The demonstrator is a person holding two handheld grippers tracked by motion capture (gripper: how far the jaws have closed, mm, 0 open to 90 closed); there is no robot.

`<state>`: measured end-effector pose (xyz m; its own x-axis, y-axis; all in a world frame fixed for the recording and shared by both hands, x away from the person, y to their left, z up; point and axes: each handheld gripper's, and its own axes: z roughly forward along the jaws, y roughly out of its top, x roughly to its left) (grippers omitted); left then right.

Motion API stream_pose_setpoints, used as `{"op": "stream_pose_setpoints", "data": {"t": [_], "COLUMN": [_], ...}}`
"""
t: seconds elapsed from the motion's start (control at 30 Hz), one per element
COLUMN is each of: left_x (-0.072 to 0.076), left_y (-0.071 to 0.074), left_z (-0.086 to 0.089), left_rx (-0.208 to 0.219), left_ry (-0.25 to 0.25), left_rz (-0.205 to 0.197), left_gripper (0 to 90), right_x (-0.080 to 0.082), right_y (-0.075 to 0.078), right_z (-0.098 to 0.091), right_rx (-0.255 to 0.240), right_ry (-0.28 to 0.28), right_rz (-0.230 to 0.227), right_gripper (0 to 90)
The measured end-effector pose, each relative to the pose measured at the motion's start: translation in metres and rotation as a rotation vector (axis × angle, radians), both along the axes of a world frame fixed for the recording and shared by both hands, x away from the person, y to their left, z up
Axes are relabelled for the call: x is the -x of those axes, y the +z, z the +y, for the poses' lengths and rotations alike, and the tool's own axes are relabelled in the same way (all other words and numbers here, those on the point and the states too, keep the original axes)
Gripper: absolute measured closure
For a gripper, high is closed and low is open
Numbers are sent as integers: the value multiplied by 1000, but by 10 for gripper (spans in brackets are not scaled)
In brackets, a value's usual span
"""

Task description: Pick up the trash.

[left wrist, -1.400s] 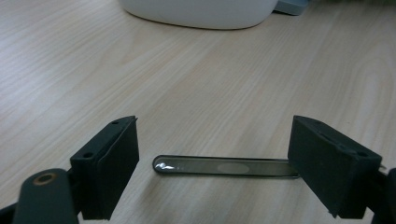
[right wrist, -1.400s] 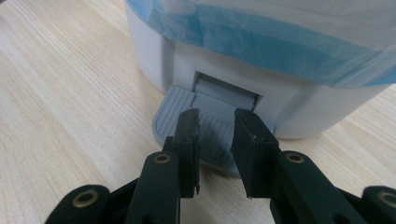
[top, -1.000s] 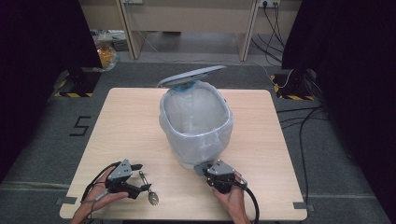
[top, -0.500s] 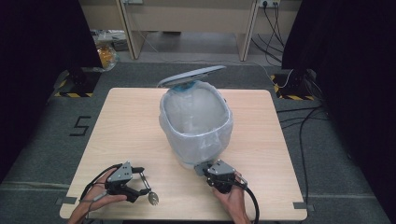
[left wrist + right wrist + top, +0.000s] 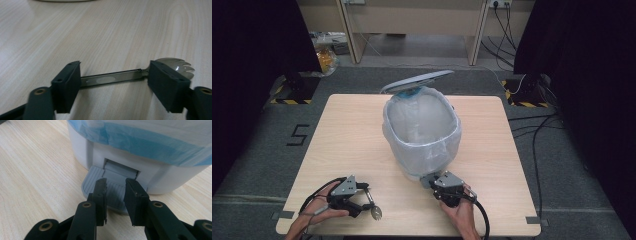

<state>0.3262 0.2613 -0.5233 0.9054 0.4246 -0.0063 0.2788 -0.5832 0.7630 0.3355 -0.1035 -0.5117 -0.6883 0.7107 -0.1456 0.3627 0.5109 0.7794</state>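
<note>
Now, the left gripper [image 5: 113,85] is sitting low over the wooden counter [image 5: 347,135] at its near left corner, jaws spread wide, and a metal spork [image 5: 140,73] is lying flat on the wood right between them. Its long axis is running straight across the gap from one jaw to the other, the flat handle reaching toward the left jaw and the tined head partly tucked behind the right one, so closing as it stands would, I reckon, squeeze the spork end to end rather than across its narrow handle; a turn of the hand looks called for before any pinch. From above, the spork [image 5: 373,207] is resting just off the left gripper [image 5: 364,197], well apart from the pedal bin [image 5: 422,135] in the middle of the counter. That bin is wearing a pale plastic liner with a blue band, and its lid [image 5: 417,81] is standing raised at the back. The right gripper [image 5: 115,195] is hovering at the bin's near side, jaws parted only a little, holding nothing, tips poised just over the ribbed grey foot pedal [image 5: 100,186]. So the left hand is the nearer one to the spork, the right to the pedal.
</note>
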Motion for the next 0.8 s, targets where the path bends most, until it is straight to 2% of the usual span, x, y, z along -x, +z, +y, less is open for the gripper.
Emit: {"op": "stream_pose_setpoints", "data": {"t": [0.1, 0.17, 0.3, 0.37, 0.43, 0.47, 0.53, 0.73, 0.8], "left_x": [2, 1, -3, -5, -5, -4, -3, 1, 2], "left_y": [3, 5, 4, 3, 3, 3, 3, 7, 7], "left_z": [-4, -6, -11, -13, -13, -13, -12, -12, -11], "left_rx": [-25, -18, -13, 0, 11, -7, -8, -27, -30], "left_ry": [-18, -31, -70, -75, -63, -30, -13, 31, 53], "left_rz": [-38, -43, -35, -6, 24, 18, 22, 32, 36], "left_gripper": [307, 278, 283, 304, 334, 406, 424, 601, 623], "right_x": [0, 0, 0, -1, -1, 0, 0, 0, 0], "right_y": [0, 0, 0, 0, 0, 0, 0, 0, 0], "right_z": [0, 0, 0, 0, 0, 0, 0, 0, 0], "right_rx": [-1, -3, -2, -2, -1, -4, 1, -3, -3], "right_ry": [0, 1, 3, 4, 4, 3, 4, 5, 6], "right_rz": [1, -1, -2, -2, -3, 0, -2, -1, -1], "right_gripper": [709, 710, 710, 710, 710, 709, 709, 709, 709]}}
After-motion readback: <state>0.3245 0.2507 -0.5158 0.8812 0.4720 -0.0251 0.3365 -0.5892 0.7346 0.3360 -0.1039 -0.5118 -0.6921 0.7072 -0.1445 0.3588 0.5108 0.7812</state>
